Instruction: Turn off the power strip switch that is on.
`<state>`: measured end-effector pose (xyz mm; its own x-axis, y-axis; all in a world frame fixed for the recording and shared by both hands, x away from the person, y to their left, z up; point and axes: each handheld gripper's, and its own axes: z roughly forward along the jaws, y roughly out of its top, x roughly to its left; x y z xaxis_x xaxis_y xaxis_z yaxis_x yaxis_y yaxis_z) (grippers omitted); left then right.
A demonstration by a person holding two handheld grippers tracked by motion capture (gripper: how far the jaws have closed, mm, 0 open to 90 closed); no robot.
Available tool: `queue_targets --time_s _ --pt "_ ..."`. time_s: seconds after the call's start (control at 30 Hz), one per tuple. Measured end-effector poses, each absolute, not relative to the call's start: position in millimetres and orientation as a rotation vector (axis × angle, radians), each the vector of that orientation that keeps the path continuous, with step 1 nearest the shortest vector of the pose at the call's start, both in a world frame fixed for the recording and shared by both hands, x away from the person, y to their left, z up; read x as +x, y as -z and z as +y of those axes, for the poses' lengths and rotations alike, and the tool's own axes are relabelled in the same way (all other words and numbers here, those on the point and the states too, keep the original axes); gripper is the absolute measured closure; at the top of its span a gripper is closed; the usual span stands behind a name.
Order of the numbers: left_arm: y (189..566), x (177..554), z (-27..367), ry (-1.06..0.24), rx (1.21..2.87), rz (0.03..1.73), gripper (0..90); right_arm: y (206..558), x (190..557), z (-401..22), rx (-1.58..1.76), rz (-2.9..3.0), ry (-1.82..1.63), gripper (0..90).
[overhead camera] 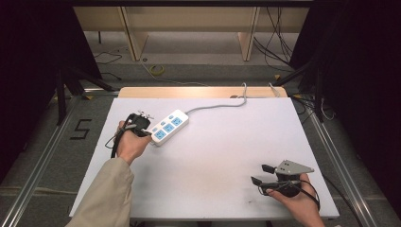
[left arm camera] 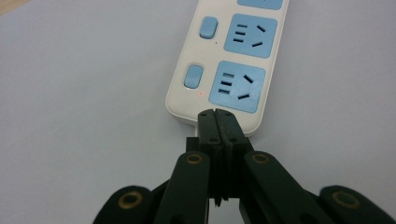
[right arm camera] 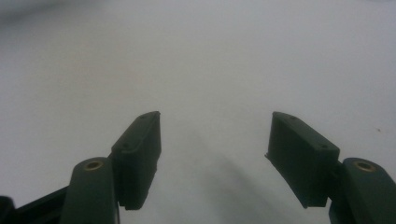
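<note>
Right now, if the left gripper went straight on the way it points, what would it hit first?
The white power strip. The left gripper, jaws shut, sits right at the strip's near end, aimed along the nearest blue socket; whether the tips already touch it I cannot tell.

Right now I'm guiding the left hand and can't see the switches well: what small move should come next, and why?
Probably nudge the closed left tool forward and toward the nearest blue switch, then press. Its jaws are shut and its tip sits at the end edge of the white power strip, short of that switch and beside the end socket. The right tool rests open and far off.
</note>
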<state>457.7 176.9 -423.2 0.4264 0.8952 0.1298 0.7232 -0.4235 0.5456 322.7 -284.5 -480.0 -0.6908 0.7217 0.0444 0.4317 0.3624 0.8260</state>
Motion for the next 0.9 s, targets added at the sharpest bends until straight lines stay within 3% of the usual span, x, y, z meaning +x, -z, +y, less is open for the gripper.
queue_targets --time_s 0.9 --pt "425 472 177 -0.546 2.311 1.399 89.8 480 322 -284 1.016 2.302 -1.243 35.6"
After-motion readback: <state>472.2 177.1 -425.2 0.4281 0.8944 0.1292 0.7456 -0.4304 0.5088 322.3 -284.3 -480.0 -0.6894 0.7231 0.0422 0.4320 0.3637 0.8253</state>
